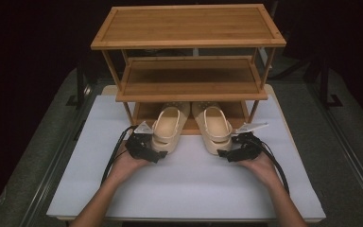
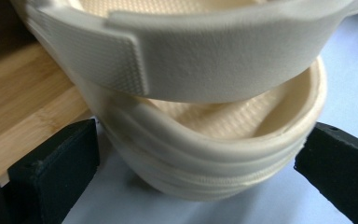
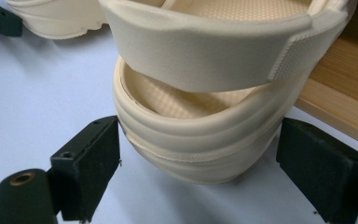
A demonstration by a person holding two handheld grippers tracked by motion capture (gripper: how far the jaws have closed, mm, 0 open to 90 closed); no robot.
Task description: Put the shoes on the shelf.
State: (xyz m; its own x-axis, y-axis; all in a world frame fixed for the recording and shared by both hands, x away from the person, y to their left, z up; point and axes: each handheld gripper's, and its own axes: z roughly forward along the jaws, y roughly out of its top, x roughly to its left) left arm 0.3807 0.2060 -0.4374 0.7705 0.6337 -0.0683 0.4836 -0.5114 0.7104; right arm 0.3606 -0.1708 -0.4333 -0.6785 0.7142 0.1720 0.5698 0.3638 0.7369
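While palms cup left gripper [image 1: 155,150] and right gripper [image 1: 225,150], jaws gape around sandal heels [image 2: 205,154], ungripped

Cream sandal heel [image 3: 200,140] between the open tool [image 3: 198,161] jaws, on white tabletop [image 3: 42,93].

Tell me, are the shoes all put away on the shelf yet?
Not quite. The toes of both cream sandals sit on the bottom board of the wooden rack, but the heels rest on the white table. The left gripper has open jaws either side of the left sandal's heel; the right gripper likewise at the right sandal. Probably what's left is sliding them fully in.
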